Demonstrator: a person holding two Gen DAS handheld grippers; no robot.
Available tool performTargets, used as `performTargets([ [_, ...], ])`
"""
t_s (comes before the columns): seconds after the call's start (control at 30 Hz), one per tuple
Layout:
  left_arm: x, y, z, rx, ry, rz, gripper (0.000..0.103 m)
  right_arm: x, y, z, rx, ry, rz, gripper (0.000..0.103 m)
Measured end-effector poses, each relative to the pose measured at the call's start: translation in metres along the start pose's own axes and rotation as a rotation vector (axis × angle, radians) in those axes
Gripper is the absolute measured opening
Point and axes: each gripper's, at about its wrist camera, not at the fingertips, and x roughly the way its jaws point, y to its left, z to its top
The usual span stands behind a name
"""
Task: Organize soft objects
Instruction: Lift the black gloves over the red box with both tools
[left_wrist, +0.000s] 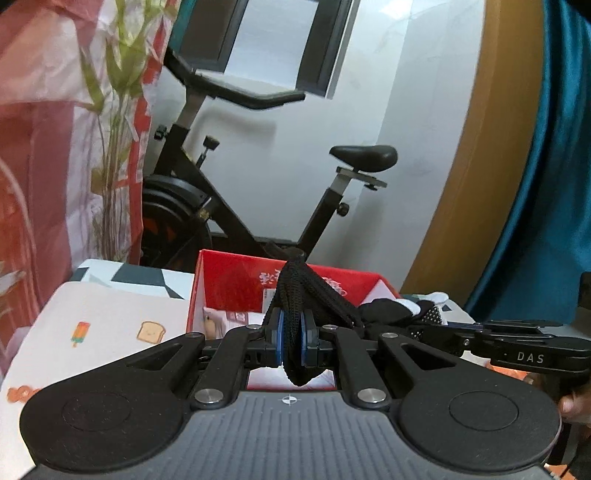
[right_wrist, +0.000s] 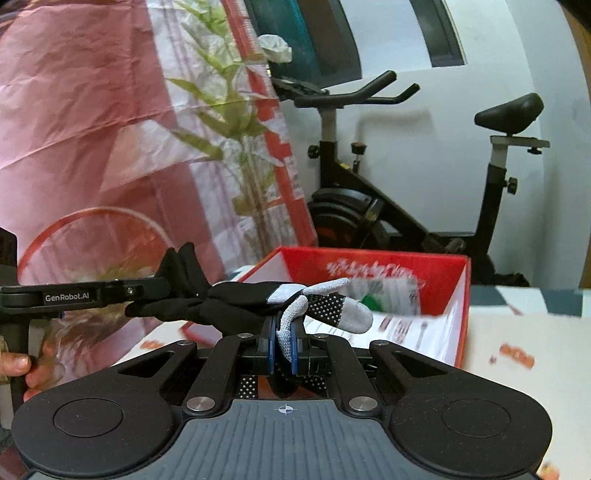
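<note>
A black glove (right_wrist: 236, 299) with grey fingertips and a dotted palm hangs stretched between my two grippers, above the table. My left gripper (left_wrist: 291, 345) is shut on the glove's black knit cuff (left_wrist: 295, 295). My right gripper (right_wrist: 283, 341) is shut on one grey finger of the glove (right_wrist: 291, 314). In the right wrist view the left gripper (right_wrist: 147, 291) comes in from the left, with black fabric bunched at its tips. Seen from the left wrist, the right gripper (left_wrist: 424, 326) enters from the right. An open red box (right_wrist: 388, 266) with printed sheets inside stands just beyond the glove.
The table wears a white cloth (left_wrist: 110, 321) printed with toast and ice pops. A black exercise bike (left_wrist: 258, 221) stands behind the red box (left_wrist: 236, 280) against the white wall. A pink patterned sheet (right_wrist: 92, 129) hangs at the left, a teal curtain (left_wrist: 546, 184) at the right.
</note>
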Motion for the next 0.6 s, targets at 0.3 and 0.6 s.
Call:
performTargets([
  [0.3, 0.090, 0.015, 0.038, 0.004, 0.096, 0.027, 0.010, 0.071, -0.036, 0.045, 0.022, 0.071, -0.089, 0.008],
  [0.6, 0.163, 0.037, 0.058, -0.025, 0.186, 0.083, 0.010, 0.134, -0.057, 0.065, 0.025, 0.129, -0.125, 0.008],
])
